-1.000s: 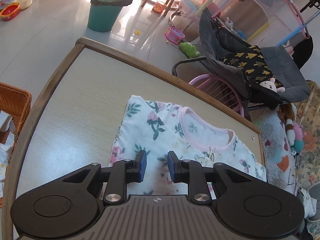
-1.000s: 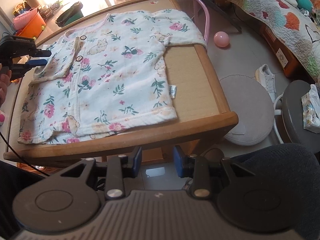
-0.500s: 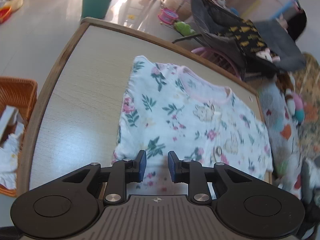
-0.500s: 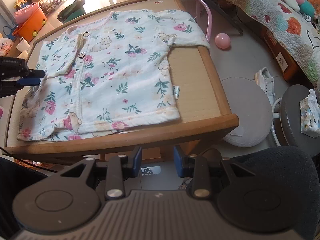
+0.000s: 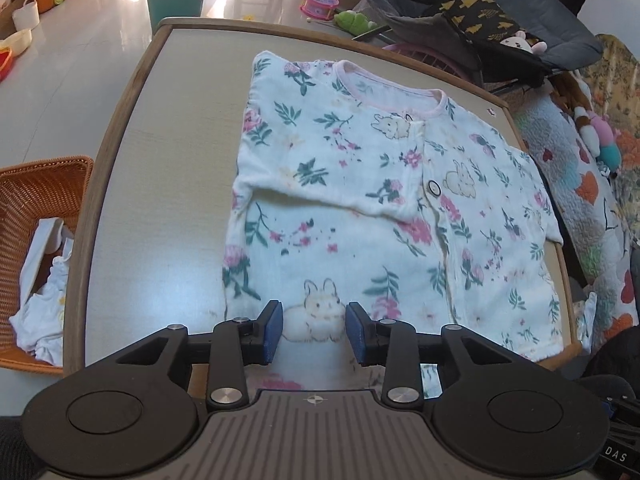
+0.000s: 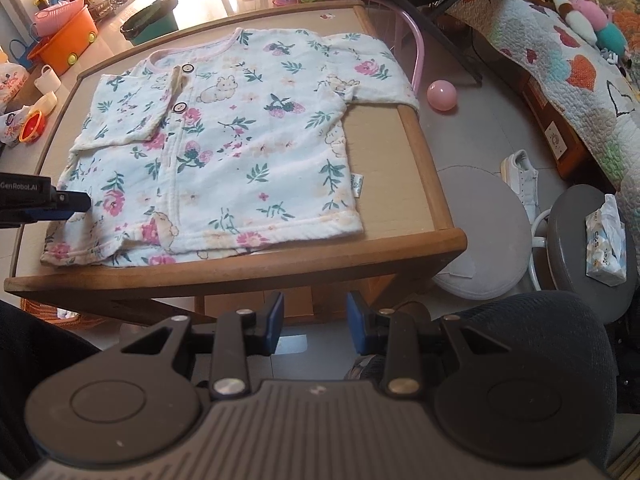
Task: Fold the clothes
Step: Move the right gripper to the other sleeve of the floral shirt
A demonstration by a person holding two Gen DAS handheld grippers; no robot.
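A floral baby shirt [image 5: 384, 208] is lying flat on the wooden desk [image 5: 160, 168], filling the centre of the left wrist frame, with one sleeve [image 5: 320, 184] folded across its chest. The left tongs [image 5: 314, 332] are hovering over the shirt's lower hem; their jaws have just been opening and are gripping nothing. In the right wrist frame the right tongs [image 6: 315, 328] are hanging released below the desk's near edge, clear of the shirt. A wicker basket [image 5: 36, 192] is sitting at the left.
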